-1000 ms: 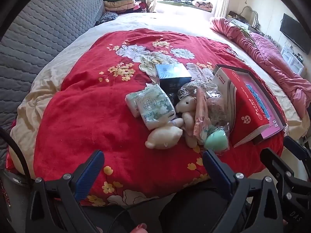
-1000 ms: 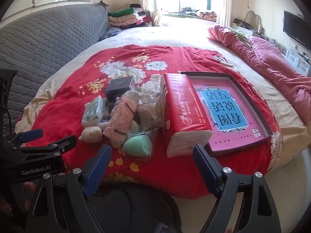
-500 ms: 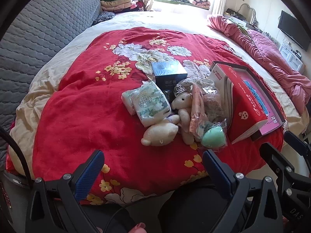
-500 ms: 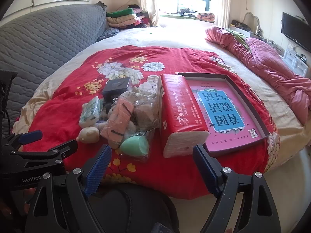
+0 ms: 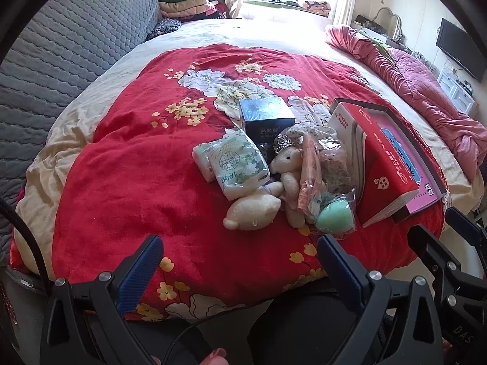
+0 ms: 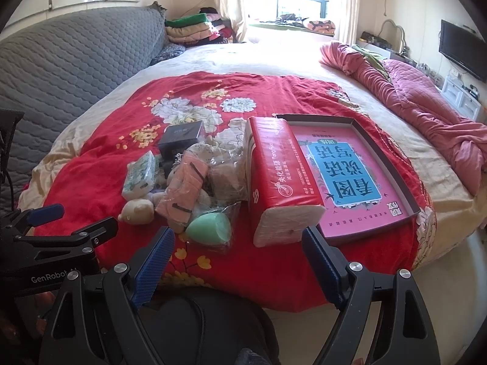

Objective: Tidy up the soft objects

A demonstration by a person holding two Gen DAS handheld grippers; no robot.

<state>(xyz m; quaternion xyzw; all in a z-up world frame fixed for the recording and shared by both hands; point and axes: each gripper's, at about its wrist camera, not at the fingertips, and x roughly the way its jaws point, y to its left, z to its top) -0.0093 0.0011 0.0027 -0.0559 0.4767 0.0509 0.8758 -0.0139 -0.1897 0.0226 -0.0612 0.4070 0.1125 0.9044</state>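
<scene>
Nearer now, soft pile (image 5: 274, 179) ahead of hand-held gripper (image 5: 237, 270) (jaws apart).

From my left gripper (image 5: 237, 269), spread wide, the red floral quilt (image 5: 127, 182) lies bare up to the cream plush toy (image 5: 252, 210), the nearest thing in the heap. To that toy's left I see open quilt all the way to the grey headboard (image 5: 61, 48). On the toy's right, the mint-green egg in clear wrap (image 5: 333, 214) lies just beside it, and the red tissue pack (image 6: 278, 179) walls that side, leaning on the dark tray (image 6: 382, 155). Behind the toy, the green-printed tissue packet (image 5: 236, 164) rests against it, with the dark box (image 5: 266, 117) further back.
</scene>
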